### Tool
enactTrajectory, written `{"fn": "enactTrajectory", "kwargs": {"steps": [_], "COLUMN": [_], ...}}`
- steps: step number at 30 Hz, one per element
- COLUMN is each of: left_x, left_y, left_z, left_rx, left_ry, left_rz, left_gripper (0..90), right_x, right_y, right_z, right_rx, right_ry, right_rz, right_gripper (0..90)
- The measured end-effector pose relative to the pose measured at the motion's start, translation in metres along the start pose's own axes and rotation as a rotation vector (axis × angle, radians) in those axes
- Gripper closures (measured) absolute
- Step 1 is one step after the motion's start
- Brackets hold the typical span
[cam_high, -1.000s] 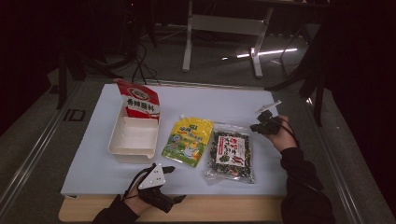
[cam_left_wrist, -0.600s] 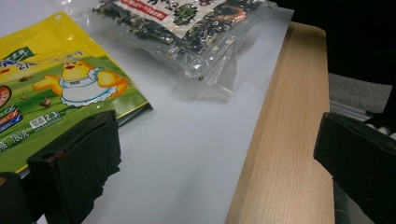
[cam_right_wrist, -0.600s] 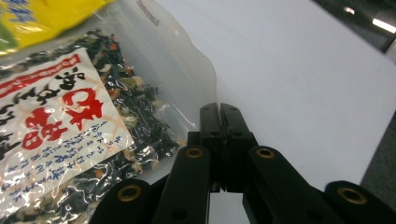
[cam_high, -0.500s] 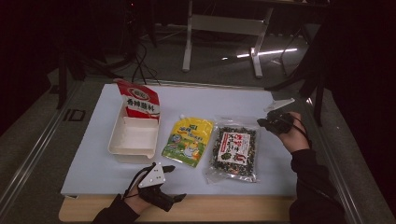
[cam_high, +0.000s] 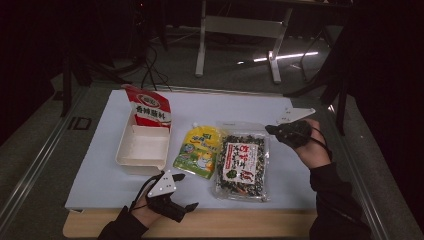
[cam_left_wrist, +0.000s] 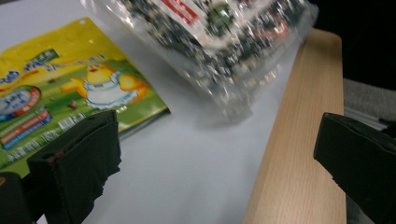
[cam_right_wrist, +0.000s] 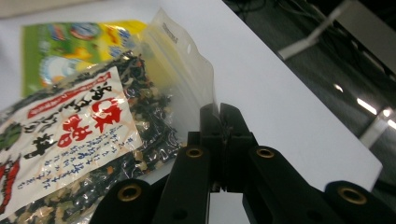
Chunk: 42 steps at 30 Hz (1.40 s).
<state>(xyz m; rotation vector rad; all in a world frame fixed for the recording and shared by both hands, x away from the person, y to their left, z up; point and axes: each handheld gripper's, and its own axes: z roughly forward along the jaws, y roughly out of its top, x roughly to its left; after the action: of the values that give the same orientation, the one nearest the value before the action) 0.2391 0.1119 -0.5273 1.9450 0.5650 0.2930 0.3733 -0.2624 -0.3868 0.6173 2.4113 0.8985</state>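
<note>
A clear bag of dark dried seaweed (cam_high: 242, 162) with a white and red label lies on the white table top (cam_high: 295, 170), right of a yellow pouch (cam_high: 199, 150). My right gripper (cam_high: 272, 130) is shut on the bag's clear top edge at its far right corner. In the right gripper view the two jaws of the right gripper (cam_right_wrist: 219, 116) pinch that clear flap, and the bag (cam_right_wrist: 70, 140) slopes down away from them. My left gripper (cam_high: 184, 192) rests open near the front edge with nothing between its jaws. In its own view the left gripper (cam_left_wrist: 219, 154) faces the yellow pouch (cam_left_wrist: 60, 88) and the bag (cam_left_wrist: 219, 37).
A white rectangular tray (cam_high: 125, 150) sits at the left, with a red and white pouch (cam_high: 150, 107) leaning at its far end. A wooden strip (cam_high: 225, 225) runs along the table's front edge. Dark floor and a grey frame (cam_high: 240, 25) lie beyond the table.
My right hand has risen and moved right and away, drawing the seaweed bag's far corner up with it. The left gripper has stayed where it was.
</note>
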Motion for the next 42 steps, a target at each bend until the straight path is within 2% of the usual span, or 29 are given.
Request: {"fn": "enactTrajectory", "kwargs": {"steps": [3,6,7,9,12,17,22,24,26,29,32,33,34,35,37,38,40,41,42], "left_x": [0.002,0.002,0.002,0.003,0.004,0.012,0.015,0.017,0.02,0.023,0.027,0.027,0.03,0.032,0.035,0.037,0.036,0.036,0.035], "left_y": [0.008,0.013,0.016,0.019,0.023,0.027,0.034,0.037,0.041,0.047,0.053,0.053,0.055,0.055,0.055,0.055,0.055,0.056,0.058], "left_z": [-0.002,-0.004,-0.004,-0.003,0.0,0.008,0.017,0.021,0.026,0.033,0.04,0.04,0.046,0.049,0.053,0.054,0.054,0.054,0.054], "left_rx": [0.014,0.017,0.021,0.025,0.052,0.048,0.04,0.036,0.027,0.005,-0.02,-0.02,-0.043,-0.055,-0.066,-0.074,-0.106,-0.114,-0.111], "left_ry": [-0.002,-0.005,-0.017,-0.013,-0.013,-0.017,-0.036,-0.027,-0.036,-0.066,-0.114,-0.114,-0.168,-0.21,-0.256,-0.294,-0.322,-0.335,-0.325], "left_rz": [-0.025,-0.018,-0.025,-0.03,-0.029,-0.069,-0.086,-0.088,-0.09,-0.093,-0.089,-0.089,-0.106,-0.131,-0.137,-0.14,-0.138,-0.147,-0.14], "left_gripper": [1.7,1.7,1.7,1.7,1.7,1.7,2.2,5.8,6.9,12.3,16.6,19.9,19.9,26.0,31.3,32.3,42.8,45.2,46.6], "right_x": [0.01,0.019,0.021,0.028,0.036,0.05,0.06,0.063,0.065,0.066,0.066,0.066,0.065,0.066,0.066,0.066,0.066,0.066,0.067], "right_y": [0.008,0.016,0.018,0.022,0.027,0.034,0.037,0.038,0.039,0.038,0.036,0.036,0.035,0.033,0.032,0.032,0.033,0.034,0.035], "right_z": [-0.007,-0.015,-0.017,-0.023,-0.032,-0.047,-0.058,-0.061,-0.064,-0.07,-0.072,-0.072,-0.072,-0.073,-0.074,-0.076,-0.079,-0.08,-0.081], "right_rx": [-0.03,-0.068,-0.075,-0.102,-0.132,-0.17,-0.188,-0.199,-0.205,-0.215,-0.217,-0.217,-0.216,-0.219,-0.226,-0.228,-0.232,-0.237,-0.242], "right_ry": [0.011,0.029,0.037,0.051,0.062,0.089,0.094,0.098,0.103,0.103,0.118,0.118,0.121,0.129,0.129,0.133,0.13,0.134,0.137], "right_rz": [-0.032,-0.054,-0.06,-0.076,-0.097,-0.141,-0.175,-0.182,-0.185,-0.189,-0.178,-0.178,-0.177,-0.174,-0.174,-0.173,-0.175,-0.176,-0.177], "right_gripper": [89.9,89.9,89.9,89.9,89.9,89.9,89.9,89.9,89.9,89.9,89.9,89.9,89.9,89.9,89.9,89.9,89.9,89.9,89.9]}}
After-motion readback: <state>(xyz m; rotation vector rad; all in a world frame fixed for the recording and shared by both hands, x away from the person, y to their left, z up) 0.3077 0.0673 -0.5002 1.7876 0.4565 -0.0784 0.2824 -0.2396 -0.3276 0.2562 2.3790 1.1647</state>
